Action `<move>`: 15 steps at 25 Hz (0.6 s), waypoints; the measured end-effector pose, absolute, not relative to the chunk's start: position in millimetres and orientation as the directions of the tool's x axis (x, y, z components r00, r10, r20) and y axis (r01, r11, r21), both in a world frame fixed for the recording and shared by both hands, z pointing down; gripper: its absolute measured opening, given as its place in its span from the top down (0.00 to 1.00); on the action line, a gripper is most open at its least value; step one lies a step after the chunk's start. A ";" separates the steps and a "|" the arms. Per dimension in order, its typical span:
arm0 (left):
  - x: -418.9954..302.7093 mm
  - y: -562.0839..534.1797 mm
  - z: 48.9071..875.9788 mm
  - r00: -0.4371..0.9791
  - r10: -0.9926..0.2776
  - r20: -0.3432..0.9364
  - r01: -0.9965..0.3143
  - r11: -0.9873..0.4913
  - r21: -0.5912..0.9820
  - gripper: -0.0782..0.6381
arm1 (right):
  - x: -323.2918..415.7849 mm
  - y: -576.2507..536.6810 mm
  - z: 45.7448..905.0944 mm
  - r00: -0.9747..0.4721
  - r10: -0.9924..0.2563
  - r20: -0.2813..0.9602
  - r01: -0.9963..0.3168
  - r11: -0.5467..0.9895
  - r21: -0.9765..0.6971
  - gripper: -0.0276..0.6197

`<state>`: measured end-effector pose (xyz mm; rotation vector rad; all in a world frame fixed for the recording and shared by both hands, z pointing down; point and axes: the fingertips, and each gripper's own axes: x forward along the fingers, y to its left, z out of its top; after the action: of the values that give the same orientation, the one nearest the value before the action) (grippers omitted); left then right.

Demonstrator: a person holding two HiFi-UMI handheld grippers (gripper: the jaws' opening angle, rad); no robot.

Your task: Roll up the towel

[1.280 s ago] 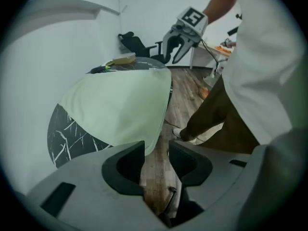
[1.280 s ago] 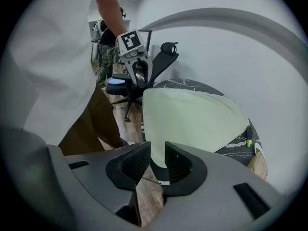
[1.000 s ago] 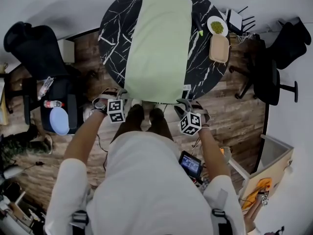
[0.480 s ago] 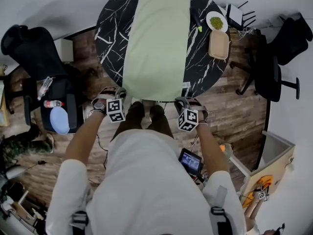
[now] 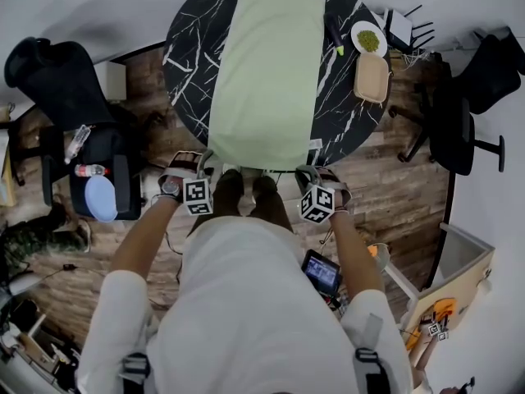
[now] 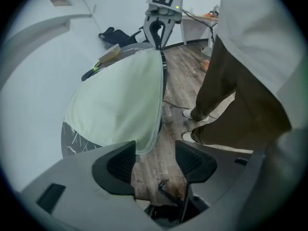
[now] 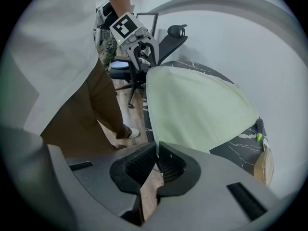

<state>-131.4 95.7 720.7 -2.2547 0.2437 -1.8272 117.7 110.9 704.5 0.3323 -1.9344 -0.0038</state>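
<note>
A pale green towel [image 5: 267, 64] lies flat along the round black marble table [image 5: 184, 64], and its near edge hangs over the rim. My left gripper [image 5: 201, 161] is at the near left corner. Its jaws have just been opening and stand open [image 6: 155, 150], with the towel corner [image 6: 147, 146] beside the left pad and not pressed. My right gripper [image 5: 306, 173] is at the near right corner. Its jaws have just been closing and are shut [image 7: 157, 150] on the towel's edge [image 7: 156, 146], which runs down between the pads.
A plate of green food [image 5: 368, 39], a tan tray [image 5: 371, 76] and a green-tipped pen [image 5: 335, 39] sit on the table's right side. Black office chairs stand at left [image 5: 49, 80] and right [image 5: 459, 121]. The person's shoes [image 5: 246, 179] are at the table's near rim.
Both grippers have stayed at the towel's near corners and the towel lies as before. Only the head view has shifted slightly.
</note>
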 end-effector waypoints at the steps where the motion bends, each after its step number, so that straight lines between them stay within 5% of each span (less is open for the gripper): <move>1: -130.9 93.6 722.7 0.198 -0.289 0.936 0.019 -0.954 -0.299 0.55 | 117.4 111.7 704.1 -0.343 -0.229 0.911 -0.226 0.961 0.156 0.94; 9: -120.8 73.7 736.3 0.111 -0.422 0.900 0.066 -0.900 -0.430 0.56 | 118.1 109.7 696.2 -0.363 -0.221 0.905 -0.285 0.951 0.118 0.94; 11: -119.3 68.5 731.2 0.117 -0.449 0.886 0.036 -0.889 -0.456 0.70 | 119.0 108.5 695.1 -0.364 -0.225 0.904 -0.287 0.950 0.120 0.94; 15: -118.4 72.8 719.4 0.163 -0.444 0.881 0.013 -0.892 -0.452 0.79 | 121.3 110.7 694.9 -0.366 -0.228 0.903 -0.295 0.948 0.120 0.94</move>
<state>-118.4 72.8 719.4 -2.0919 0.4104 -1.7794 121.3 110.7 694.9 0.3758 -1.9623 0.0735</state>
